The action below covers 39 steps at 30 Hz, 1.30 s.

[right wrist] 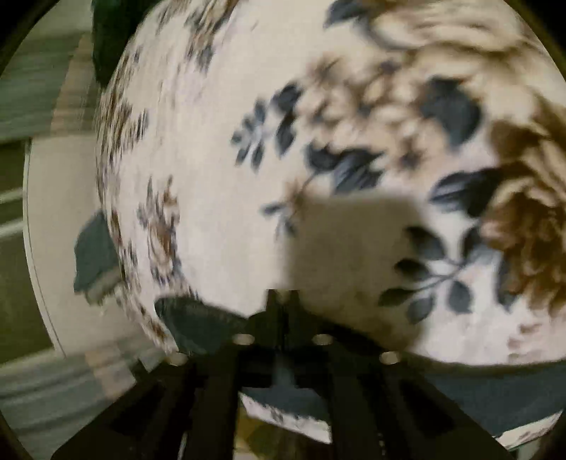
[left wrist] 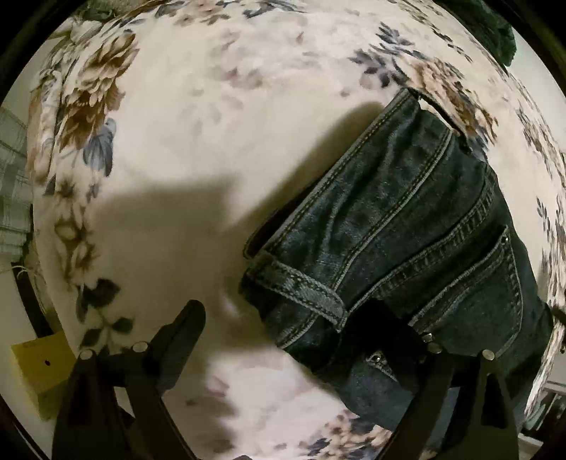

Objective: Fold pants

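Dark blue jeans (left wrist: 406, 226) lie on a floral bedspread (left wrist: 212, 124), waistband and belt loop toward me, a riveted pocket at the right. My left gripper (left wrist: 300, 329) is open: the left finger (left wrist: 177, 332) rests over bare bedspread, the right finger (left wrist: 421, 357) lies over the jeans near the pocket. In the right wrist view my right gripper (right wrist: 283, 300) is shut, its tips together, with blue fabric (right wrist: 201, 322) of the pants spreading to both sides below it; the frame is blurred.
The bedspread (right wrist: 353, 141) fills both views. A yellow box (left wrist: 39, 364) sits off the bed's lower left edge. Dark green cloth (left wrist: 495, 28) lies at the far right edge. Floor (right wrist: 53, 212) shows at left in the right wrist view.
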Motion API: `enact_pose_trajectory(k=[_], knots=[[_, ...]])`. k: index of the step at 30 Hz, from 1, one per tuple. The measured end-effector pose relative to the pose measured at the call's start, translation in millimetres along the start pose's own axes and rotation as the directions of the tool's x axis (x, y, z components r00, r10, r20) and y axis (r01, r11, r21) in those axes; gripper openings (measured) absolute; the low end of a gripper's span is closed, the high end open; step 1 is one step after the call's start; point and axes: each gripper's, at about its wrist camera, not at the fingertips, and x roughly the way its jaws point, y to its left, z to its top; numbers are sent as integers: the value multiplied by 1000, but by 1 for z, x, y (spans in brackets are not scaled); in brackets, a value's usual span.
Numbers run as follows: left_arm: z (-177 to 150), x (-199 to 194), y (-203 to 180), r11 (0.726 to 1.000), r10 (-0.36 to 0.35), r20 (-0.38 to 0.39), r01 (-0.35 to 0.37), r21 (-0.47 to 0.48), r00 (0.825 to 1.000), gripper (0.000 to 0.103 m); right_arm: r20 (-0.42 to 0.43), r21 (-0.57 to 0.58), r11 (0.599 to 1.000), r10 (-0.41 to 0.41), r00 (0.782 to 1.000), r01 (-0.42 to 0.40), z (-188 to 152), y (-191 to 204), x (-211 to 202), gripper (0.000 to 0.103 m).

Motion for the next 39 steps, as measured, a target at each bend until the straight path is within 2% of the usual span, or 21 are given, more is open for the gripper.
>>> enact_pose_trajectory(k=[1,4,5,8,11,15,17,20,21,22,23,26,27,28,29,33,36,38,39], knots=[[0,1,0,1000,-3,-1,3,-3,1000,95,-32,-19,1000,0,999,-1,1,5,9,57],[-1,2,-2,1000,-8,-4,8,-6,1000,95,-129,-48,999,-1,992,-5,-1,13,38,57],[-1,2,-3,1000,-6,-4,6,-2,1000,95,-162,-81,996,-46,986,33,-8,16,49,48],[-2,1,-3,1000,-8,-4,8,2,1000,95,-140,-181,978,-128,982,102,-28,28,55,25],[-2,5,4,1000,-22,-10,22,-12,1000,95,-150,-232,971,-90,985,53,-51,24,42,25],[-4,8,11,999,-27,-12,26,-27,1000,95,-207,-325,944,-123,971,51,-77,22,40,25],[-6,11,12,999,-28,-13,28,-32,1000,95,-201,-351,934,-142,969,64,-77,21,42,25],[-7,12,13,999,-30,-16,29,-28,999,95,-121,-329,940,-135,983,88,-60,23,38,27],[-7,13,13,999,-29,-15,29,-24,999,95,-112,-306,950,-108,988,69,-53,23,39,30],[-7,13,13,999,-28,-14,28,-19,1000,95,-110,-280,959,-84,990,50,-46,27,49,37],[-6,13,12,1000,-27,-13,27,-15,1000,95,-135,-241,970,-45,990,11,-38,25,57,42],[-5,13,11,1000,-27,-15,27,-12,1000,95,-226,-126,990,31,974,-61,-25,17,88,42],[-4,13,10,1000,-28,-17,28,-11,999,95,-248,-120,989,53,967,-85,-25,18,95,38],[-4,13,11,999,-31,-18,31,-10,999,95,-246,-123,989,51,968,-83,-24,19,98,22],[-2,13,10,999,-35,-20,34,-10,999,95,-235,-116,989,61,970,-90,-22,19,95,17],[0,16,13,998,-55,-27,55,-12,998,95,-156,-65,990,114,981,-125,-13,12,61,16],[1,16,16,998,-54,-34,53,-20,998,95,-107,-94,995,18,994,-28,-15,12,49,18],[2,13,17,998,-56,-39,55,-25,998,95,-11,-118,989,-97,995,95,-17,15,31,22],[2,11,17,998,-52,-37,51,-21,998,95,28,-119,985,-120,992,123,-19,17,21,22]])
